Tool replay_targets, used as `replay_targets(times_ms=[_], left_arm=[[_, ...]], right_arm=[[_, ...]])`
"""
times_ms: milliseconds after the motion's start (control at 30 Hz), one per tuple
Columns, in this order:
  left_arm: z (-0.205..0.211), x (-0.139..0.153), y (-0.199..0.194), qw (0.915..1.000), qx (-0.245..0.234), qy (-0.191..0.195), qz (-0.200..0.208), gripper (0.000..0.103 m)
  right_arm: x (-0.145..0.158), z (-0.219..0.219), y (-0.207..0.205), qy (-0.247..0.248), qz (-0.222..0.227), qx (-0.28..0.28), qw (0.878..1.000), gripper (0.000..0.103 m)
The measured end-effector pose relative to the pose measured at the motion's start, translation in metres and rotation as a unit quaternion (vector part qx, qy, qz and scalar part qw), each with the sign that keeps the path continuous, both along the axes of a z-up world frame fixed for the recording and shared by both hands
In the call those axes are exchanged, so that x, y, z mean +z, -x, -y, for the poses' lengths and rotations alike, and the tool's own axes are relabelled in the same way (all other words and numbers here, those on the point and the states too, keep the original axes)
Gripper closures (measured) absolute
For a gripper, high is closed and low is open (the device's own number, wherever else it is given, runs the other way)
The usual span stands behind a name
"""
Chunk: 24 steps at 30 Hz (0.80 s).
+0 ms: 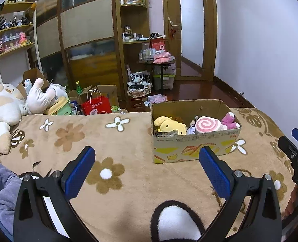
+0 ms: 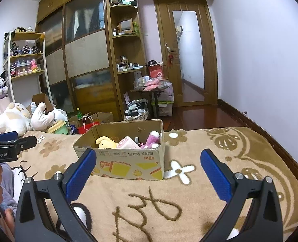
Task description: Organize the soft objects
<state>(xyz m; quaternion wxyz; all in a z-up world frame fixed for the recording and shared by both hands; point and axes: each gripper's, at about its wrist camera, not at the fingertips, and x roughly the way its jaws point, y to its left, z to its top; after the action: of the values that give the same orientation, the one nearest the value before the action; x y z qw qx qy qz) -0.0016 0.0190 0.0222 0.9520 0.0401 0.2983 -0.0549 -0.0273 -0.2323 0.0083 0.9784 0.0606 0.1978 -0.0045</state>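
Note:
A cardboard box (image 1: 197,147) stands on the brown flowered blanket (image 1: 108,141). It holds a yellow plush (image 1: 171,127), a pink swirl plush (image 1: 207,125) and a pink-purple plush (image 1: 229,119). The box also shows in the right wrist view (image 2: 128,161). My left gripper (image 1: 147,155) is open and empty, hovering above the blanket short of the box. My right gripper (image 2: 148,157) is open and empty, also short of the box. Each gripper shows at the edge of the other's view, the right gripper (image 1: 296,153) and the left gripper (image 2: 12,143).
A large white-and-tan plush (image 1: 6,109) and more plush toys (image 1: 42,98) lie at the blanket's far left edge. Beyond the bed are a red paper bag (image 1: 96,104), open cartons, a wardrobe, shelves of figures (image 1: 14,36) and a door (image 1: 191,30).

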Motion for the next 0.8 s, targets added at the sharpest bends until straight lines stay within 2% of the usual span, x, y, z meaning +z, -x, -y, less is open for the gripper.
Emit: replay_targets(times_ms=[800], left_arm=[[0.005,-0.0052,-0.0016,0.9997,-0.004,-0.021,-0.012,0.001]], right_arm=[[-0.0048,0.0002,-0.0012,0.001,0.0,-0.004,1.0,0.0]])
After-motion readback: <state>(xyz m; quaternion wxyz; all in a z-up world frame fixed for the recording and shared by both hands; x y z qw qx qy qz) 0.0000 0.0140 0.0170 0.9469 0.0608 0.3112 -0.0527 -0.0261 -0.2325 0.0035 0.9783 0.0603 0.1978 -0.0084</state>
